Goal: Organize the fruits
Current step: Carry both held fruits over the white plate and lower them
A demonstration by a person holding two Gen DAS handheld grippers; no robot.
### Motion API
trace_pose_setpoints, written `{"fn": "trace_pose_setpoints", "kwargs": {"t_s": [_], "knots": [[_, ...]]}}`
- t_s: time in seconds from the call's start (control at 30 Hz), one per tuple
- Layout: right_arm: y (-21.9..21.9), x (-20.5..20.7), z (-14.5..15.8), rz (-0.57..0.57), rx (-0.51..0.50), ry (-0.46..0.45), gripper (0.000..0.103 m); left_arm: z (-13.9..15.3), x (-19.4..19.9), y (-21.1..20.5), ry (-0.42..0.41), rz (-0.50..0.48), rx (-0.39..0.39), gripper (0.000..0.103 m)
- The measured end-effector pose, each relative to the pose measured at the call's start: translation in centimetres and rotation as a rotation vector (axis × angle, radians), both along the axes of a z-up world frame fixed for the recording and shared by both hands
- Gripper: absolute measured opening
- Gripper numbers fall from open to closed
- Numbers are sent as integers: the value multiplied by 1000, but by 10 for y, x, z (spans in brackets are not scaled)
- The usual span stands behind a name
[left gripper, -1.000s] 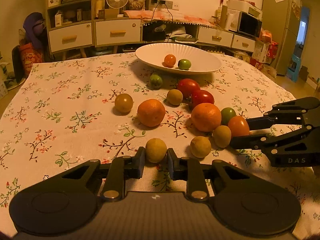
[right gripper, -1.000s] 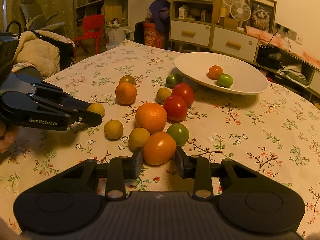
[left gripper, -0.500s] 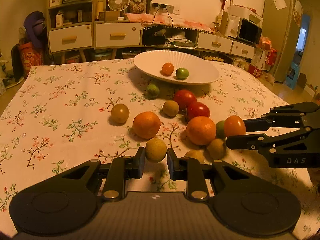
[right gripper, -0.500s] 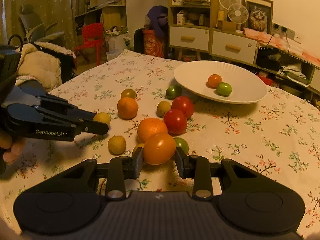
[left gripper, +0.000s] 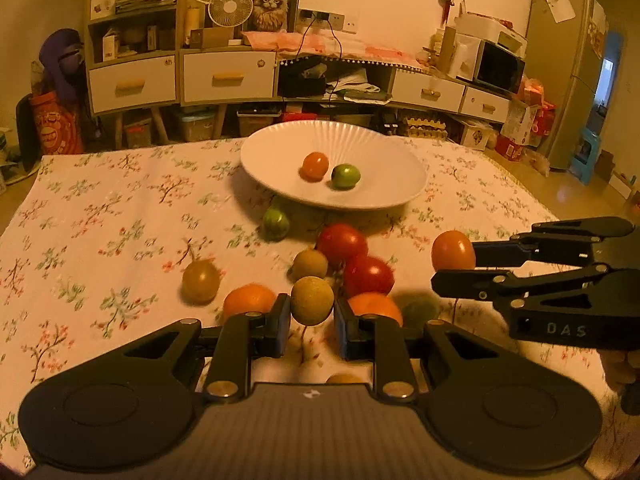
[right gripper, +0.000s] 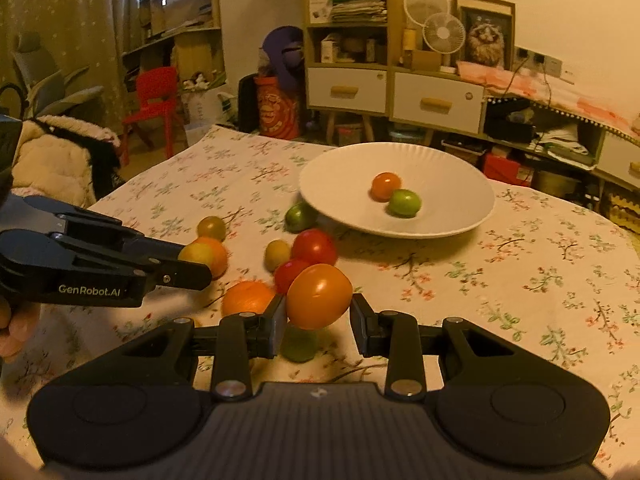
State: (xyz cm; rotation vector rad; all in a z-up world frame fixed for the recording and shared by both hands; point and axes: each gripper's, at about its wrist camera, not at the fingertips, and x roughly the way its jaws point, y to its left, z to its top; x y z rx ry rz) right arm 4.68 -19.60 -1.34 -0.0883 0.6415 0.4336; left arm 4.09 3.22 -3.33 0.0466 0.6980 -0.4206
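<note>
My left gripper is shut on a small yellow-brown fruit and holds it above the table; it shows from the side in the right wrist view. My right gripper is shut on an orange tomato, also lifted; it shows in the left wrist view. The white plate stands ahead and holds a small orange fruit and a green one. Several fruits lie between the grippers and the plate: red tomatoes, oranges, a green fruit.
The table has a floral cloth. Beyond its far edge stand drawers and shelves. A chair with a pale coat is at the left of the right wrist view.
Both grippers have risen off the table with their fruits and moved forward toward the plate. The fruits left on the cloth now sit lower and partly behind the fingers.
</note>
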Motion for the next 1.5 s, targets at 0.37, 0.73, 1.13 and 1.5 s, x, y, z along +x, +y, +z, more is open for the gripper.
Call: {"fn": "trace_pose_setpoints", "kwargs": {"t_s": [0.37,0.73,1.13,1.5], "knots": [[-17,30,11,-46,16,-4,31,15,19,-25,-25,50,-11,27],[-31,73,12,-28,-24,-1,31,18,49,-48,-44,51,-26,27],[-28,120,7,-1,-86,31,31,7,88,-66,-31,61,25,27],[-26,145,0,1,-120,78,31,-1,108,-73,0,62,87,27]]}}
